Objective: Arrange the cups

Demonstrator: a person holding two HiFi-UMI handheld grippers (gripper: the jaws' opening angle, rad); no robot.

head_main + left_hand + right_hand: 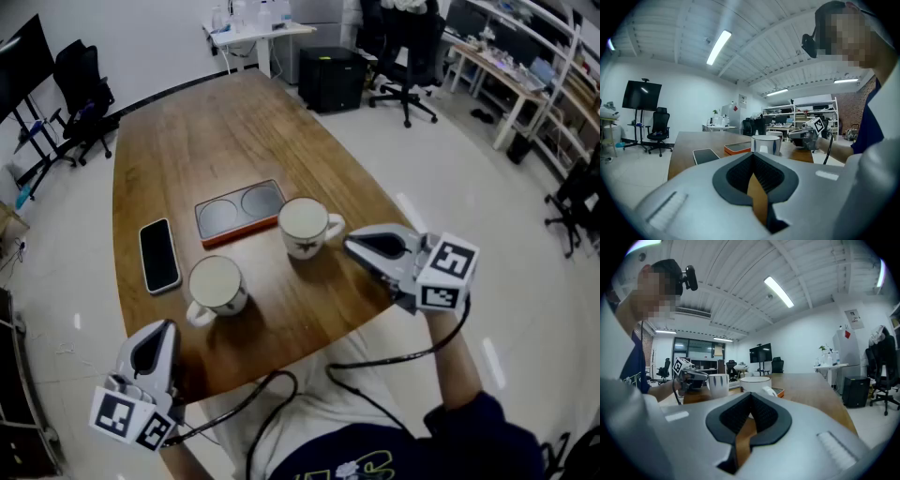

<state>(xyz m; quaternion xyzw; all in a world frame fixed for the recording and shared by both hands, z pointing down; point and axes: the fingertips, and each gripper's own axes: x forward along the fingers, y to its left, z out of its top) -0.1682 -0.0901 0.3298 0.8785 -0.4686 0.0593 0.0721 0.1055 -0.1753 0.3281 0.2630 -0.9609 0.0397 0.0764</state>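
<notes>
Two white cups stand on the wooden table [187, 141]. The left cup [217, 285] has its handle toward the near edge. The right cup [305, 226] has its handle pointing right. Just behind them lies a grey tray [239, 212] with an orange rim and two round recesses. My left gripper [159, 330] is shut and empty, low at the table's near left edge, short of the left cup. My right gripper [350, 245] is shut and empty, just right of the right cup's handle, apart from it. The left gripper view looks past the left gripper [753, 161] to a cup [765, 144]. The right gripper view looks past the right gripper [751, 401] to a cup [754, 383].
A black phone [158, 255] lies flat left of the tray. A black box [331, 79] and office chairs [408, 56] stand beyond the table's far end, with desks [506, 70] at the right. Cables hang from both grippers over the person's lap.
</notes>
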